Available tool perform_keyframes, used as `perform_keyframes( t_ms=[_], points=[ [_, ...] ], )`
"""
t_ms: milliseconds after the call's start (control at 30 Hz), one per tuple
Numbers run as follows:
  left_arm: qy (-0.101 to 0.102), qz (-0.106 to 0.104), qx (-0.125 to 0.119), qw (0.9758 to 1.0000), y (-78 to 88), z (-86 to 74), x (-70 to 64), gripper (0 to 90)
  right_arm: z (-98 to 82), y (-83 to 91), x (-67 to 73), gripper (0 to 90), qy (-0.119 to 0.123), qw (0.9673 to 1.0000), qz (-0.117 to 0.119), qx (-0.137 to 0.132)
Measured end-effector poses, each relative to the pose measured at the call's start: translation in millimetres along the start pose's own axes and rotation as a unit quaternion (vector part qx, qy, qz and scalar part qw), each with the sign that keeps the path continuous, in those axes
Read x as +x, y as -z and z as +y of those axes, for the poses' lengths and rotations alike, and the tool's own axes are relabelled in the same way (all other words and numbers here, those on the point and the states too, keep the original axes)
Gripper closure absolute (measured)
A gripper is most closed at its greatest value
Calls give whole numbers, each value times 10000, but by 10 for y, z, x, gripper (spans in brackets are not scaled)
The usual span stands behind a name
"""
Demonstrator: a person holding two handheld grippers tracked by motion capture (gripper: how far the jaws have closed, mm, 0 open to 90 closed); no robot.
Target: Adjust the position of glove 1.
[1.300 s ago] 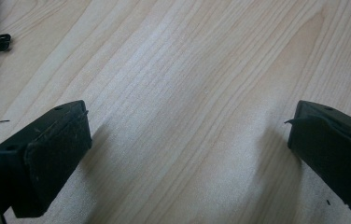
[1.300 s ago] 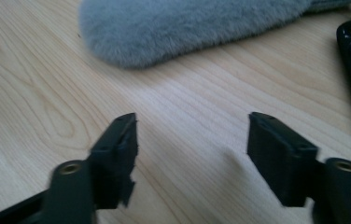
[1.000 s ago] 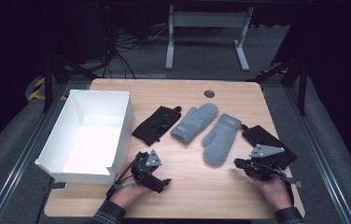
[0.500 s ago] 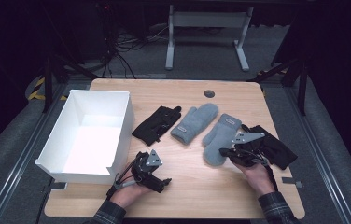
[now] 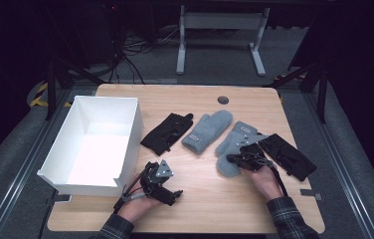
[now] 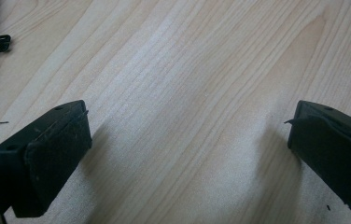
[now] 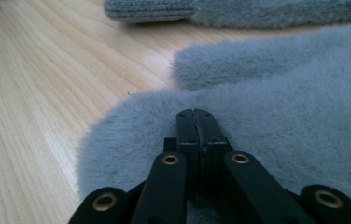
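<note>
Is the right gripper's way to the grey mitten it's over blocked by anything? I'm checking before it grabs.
Nothing visible blocks it. The right gripper, jaws shut, is right above the near grey mitten, with no other item between them.

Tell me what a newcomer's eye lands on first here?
Probably the white box at the table's left, bright against the dark room. Next, two fluffy grey mittens mid-table between two black gloves; the right gripper rests on the nearer mitten, jaws together.
</note>
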State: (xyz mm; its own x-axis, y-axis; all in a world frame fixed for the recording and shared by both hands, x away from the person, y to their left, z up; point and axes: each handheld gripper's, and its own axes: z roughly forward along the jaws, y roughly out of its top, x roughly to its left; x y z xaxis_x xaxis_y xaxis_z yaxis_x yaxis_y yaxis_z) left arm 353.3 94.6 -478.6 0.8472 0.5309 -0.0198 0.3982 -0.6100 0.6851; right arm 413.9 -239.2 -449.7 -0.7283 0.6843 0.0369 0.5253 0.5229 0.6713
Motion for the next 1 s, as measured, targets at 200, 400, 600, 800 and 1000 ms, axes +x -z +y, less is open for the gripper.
perform_keyframes(
  t_ms=[200,400,600,800,1000],
  points=[
    [7,5,-1,10000,1,-1,-2,0,-40,39,54,900,71,9998,162,48],
    [11,8,-1,10000,0,0,-3,0,-117,116,140,900,141,9993,337,119],
    [20,13,-1,10000,0,0,-6,0,-228,225,266,900,268,9980,533,189],
    [13,18,5,10000,1,0,-6,0,-331,310,395,900,370,9967,689,215],
    [32,27,2,10000,-1,1,-9,0,-446,403,525,900,431,9952,851,221]
  ],
)
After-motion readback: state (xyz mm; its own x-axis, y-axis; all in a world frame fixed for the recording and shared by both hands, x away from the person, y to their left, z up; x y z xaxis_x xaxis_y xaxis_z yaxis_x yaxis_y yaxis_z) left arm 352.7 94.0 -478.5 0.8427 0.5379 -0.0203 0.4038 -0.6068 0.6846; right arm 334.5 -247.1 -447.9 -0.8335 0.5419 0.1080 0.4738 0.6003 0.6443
